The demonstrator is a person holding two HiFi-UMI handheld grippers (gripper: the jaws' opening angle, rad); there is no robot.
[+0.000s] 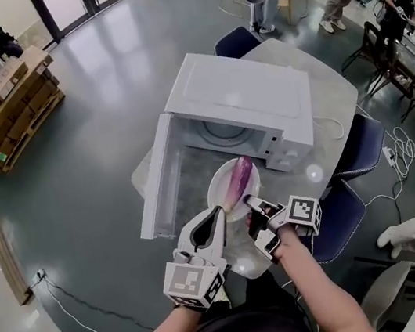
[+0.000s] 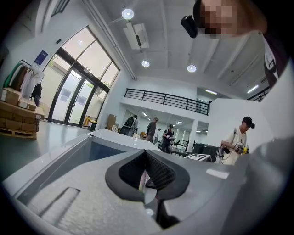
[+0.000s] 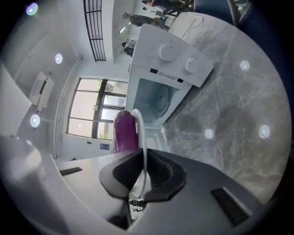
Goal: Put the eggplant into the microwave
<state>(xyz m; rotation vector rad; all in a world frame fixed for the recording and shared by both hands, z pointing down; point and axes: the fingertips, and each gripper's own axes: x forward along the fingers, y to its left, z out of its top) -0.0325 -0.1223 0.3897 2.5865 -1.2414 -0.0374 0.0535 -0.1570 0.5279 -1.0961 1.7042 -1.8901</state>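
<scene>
head view shows you holding the long purple eggplant (image 1: pixel 239 180) on a round white plate (image 1: pixel 218 187), just before the open white microwave (image 1: pixel 240 100) on the grey marbled surface (image 1: pixel 330 96). left tongs (image 1: pixel 218 215) and right tongs (image 1: pixel 251 203) both pinch the plate's near rim, likely so the eggplant rides level. your forearms reach forward side by side, right tongs tipped slightly down.

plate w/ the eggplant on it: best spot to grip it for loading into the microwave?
Pinch the thin rim of the plate at its near edge, coming from the side away from the microwave. The eggplant lies along the middle, pointing at the open cavity, so that rim is bare. The right gripper and the left gripper are both shut on it there.
</scene>
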